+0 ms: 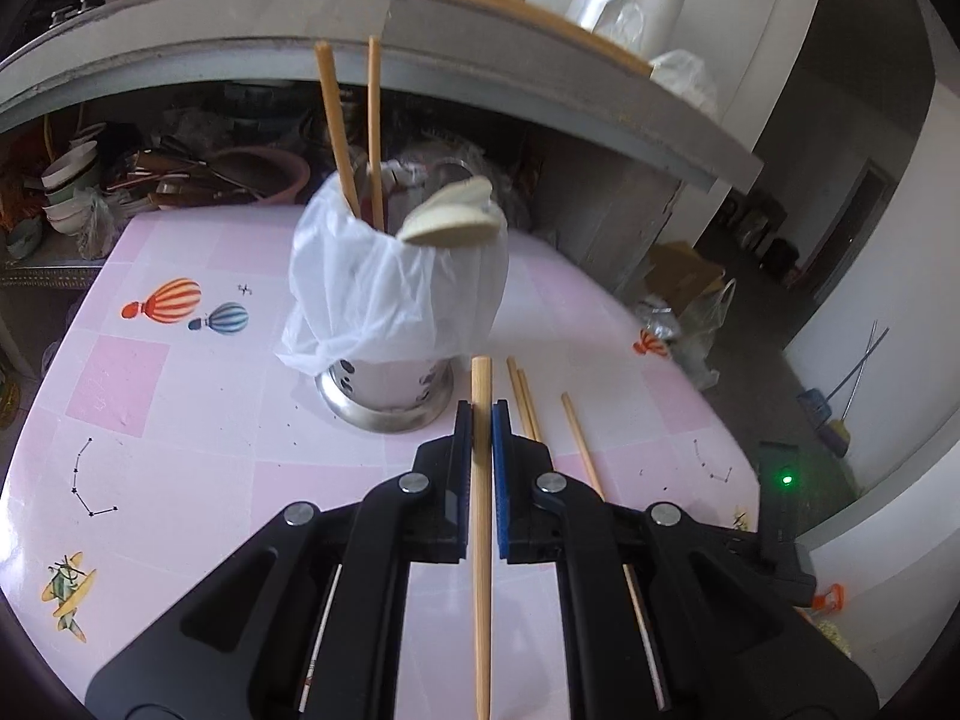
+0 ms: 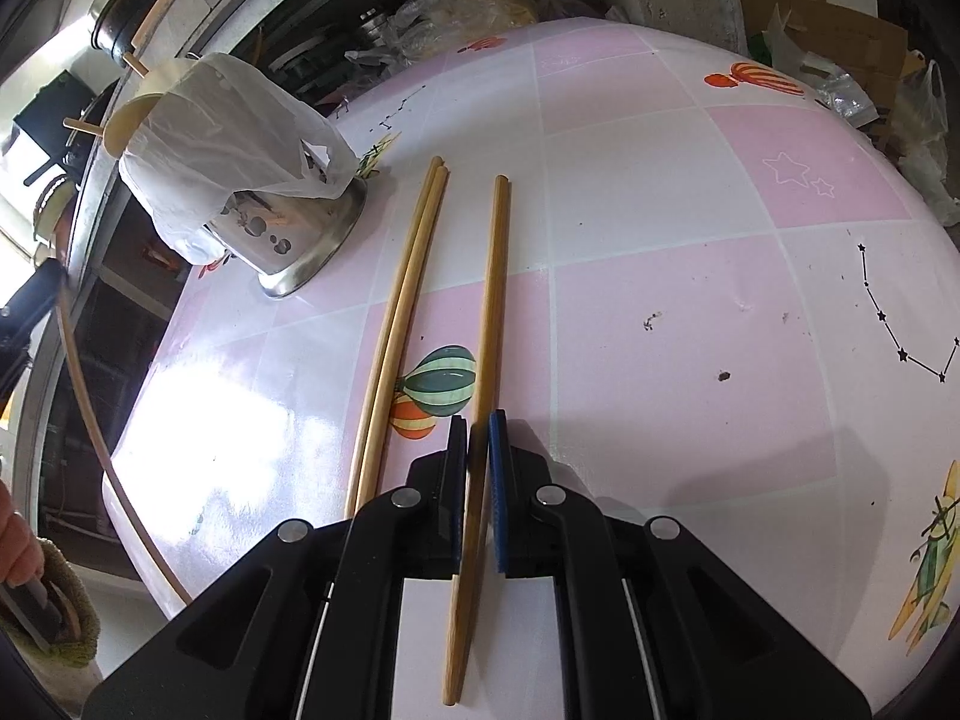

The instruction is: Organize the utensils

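Six chopsticks in all: two stand in the holder (image 1: pixel 384 312), far on the desk (image 1: pixel 180 480); one (image 1: pixel 481 540) is pinched in the left tool (image 1: pixel 480 414); one (image 2: pixel 489 330) is pinched in the right tool (image 2: pixel 478 426); a pair (image 2: pixel 402 312) lies on the desk just left of that one. One holder, one white plastic bag (image 1: pixel 390 288) over it, one pale spoon (image 1: pixel 453 213) in it.
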Demonstrator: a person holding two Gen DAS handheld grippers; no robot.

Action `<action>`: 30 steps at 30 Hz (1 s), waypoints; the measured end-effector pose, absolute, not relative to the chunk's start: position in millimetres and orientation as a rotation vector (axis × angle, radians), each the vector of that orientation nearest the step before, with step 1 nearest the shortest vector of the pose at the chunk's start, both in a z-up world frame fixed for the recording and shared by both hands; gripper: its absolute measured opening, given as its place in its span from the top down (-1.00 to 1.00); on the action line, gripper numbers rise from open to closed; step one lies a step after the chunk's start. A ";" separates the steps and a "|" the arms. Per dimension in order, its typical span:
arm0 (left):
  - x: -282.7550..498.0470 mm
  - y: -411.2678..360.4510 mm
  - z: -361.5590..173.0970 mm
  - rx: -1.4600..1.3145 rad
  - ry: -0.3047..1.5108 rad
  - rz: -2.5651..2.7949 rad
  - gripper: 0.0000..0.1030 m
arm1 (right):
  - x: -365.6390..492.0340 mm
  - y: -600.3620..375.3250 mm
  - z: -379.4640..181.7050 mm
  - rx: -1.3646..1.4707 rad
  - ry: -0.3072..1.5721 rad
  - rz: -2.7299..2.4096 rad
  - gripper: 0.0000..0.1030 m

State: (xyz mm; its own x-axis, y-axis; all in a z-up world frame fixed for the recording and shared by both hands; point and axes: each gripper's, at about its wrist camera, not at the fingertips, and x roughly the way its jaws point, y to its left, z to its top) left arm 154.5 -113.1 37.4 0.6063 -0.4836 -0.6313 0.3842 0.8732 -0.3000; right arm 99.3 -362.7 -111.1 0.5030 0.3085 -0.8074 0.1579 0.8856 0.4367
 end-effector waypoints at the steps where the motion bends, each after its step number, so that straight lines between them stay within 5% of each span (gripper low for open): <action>1: 152.4 -109.5 40.8 -0.145 0.759 -0.506 0.89 | 99.6 -362.5 -111.1 0.496 1.053 0.095 0.87; 17: 143.5 -74.9 58.8 -0.224 0.686 -0.509 0.89 | 139.4 -383.2 -81.1 0.470 1.014 0.113 0.60; 30: 151.4 -67.4 55.8 -0.240 0.690 -0.516 0.89 | 212.6 -366.6 -102.3 0.259 1.109 0.029 0.59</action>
State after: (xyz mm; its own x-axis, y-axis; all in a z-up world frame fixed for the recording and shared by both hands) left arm 151.4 -67.4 55.8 0.6530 -0.5272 -0.5438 0.3723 0.8487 -0.3758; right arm 212.6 -366.6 -102.3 0.4480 0.1517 -0.8811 0.1059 0.9696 0.2207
